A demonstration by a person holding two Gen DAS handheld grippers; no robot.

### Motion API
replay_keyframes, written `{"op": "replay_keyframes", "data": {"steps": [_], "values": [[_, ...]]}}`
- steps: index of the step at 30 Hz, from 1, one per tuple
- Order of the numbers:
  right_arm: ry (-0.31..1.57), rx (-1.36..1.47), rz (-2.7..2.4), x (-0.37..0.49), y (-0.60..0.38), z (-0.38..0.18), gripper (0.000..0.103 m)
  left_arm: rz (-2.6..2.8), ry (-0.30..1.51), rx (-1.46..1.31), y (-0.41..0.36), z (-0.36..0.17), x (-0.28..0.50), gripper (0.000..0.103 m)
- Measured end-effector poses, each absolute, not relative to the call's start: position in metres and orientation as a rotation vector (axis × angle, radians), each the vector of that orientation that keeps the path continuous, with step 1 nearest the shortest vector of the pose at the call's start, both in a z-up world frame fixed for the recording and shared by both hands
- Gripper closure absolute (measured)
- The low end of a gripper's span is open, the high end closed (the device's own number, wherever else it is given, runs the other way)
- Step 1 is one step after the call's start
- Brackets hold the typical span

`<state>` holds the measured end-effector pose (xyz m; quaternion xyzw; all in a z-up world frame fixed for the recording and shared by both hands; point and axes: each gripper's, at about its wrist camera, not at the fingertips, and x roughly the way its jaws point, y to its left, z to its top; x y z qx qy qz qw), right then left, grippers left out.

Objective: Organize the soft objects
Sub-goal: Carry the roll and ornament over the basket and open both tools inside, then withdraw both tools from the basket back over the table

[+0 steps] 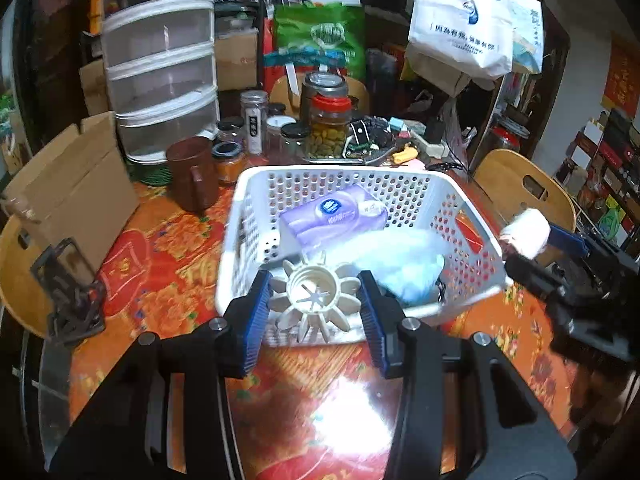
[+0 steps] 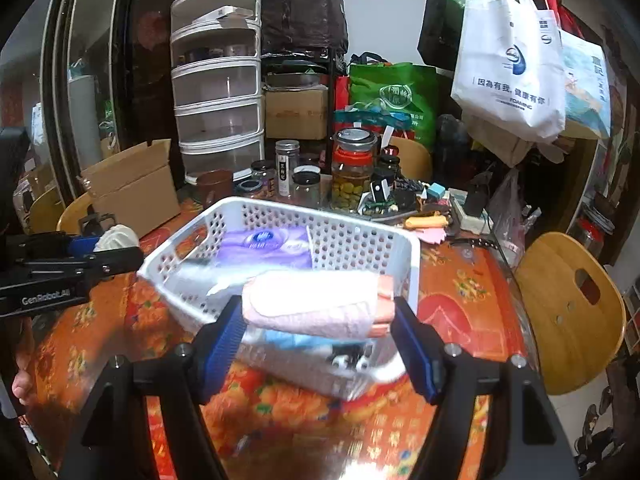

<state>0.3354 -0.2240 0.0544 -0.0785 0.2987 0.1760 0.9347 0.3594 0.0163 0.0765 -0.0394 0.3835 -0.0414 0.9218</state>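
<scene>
Left wrist view: the left gripper [image 1: 316, 300], black arms with ribbed blue pads, is clamped on a cream plastic flower-shaped piece [image 1: 316, 300] with a round hub and radiating petals. It sits above the near rim of a white perforated plastic basket [image 1: 452, 208]. Inside the basket: a soft purple tissue pack [image 1: 334, 216] toward the far side, and a pale blue crinkly, filmy bundle [image 1: 400, 260] nearer. The basket rests on a glossy orange-red floral tablecloth [image 1: 168, 248] under a strong glare patch. At the right edge, the right gripper [image 1: 532, 240] carries a rolled pinkish-white towel [image 1: 524, 232]. Behind: a brown mug [image 1: 192, 172], glass jars, a stacked clear drawer unit [image 1: 160, 60], a cardboard box [image 1: 72, 188].

Right wrist view: the right gripper [image 2: 318, 316] grips the rolled towel [image 2: 316, 304] end to end between its blue pads; the cloth is pink and white, nubbly, cylindrical. It hovers over the near part of the basket [image 2: 360, 236], which is motion-blurred. The tissue pack [image 2: 264, 244] lies at the far side. The left gripper [image 2: 104, 248] enters from the left, with something pale at its tip.
</scene>
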Motion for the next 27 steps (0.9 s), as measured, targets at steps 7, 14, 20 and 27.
{"op": "replay_keyframes", "data": {"steps": [7,14,20,27], "values": [[0.693,-0.171,0.319,0.388,-0.215,0.031,0.031,-0.081,0.885,-0.049,-0.007,0.059,0.417,0.062],[0.732,-0.152,0.308,0.409,-0.213,0.005,0.031,-0.054,0.915,-0.042,-0.011,0.024,0.437,0.059],[0.701,-0.142,0.315,0.405,-0.214,0.0,0.016,-0.018,0.84,-0.026,0.004,0.025,0.426,0.015],[0.63,-0.094,0.329,0.372,-0.235,0.019,0.003,0.006,0.767,0.011,0.025,0.042,0.384,0.009]]}}
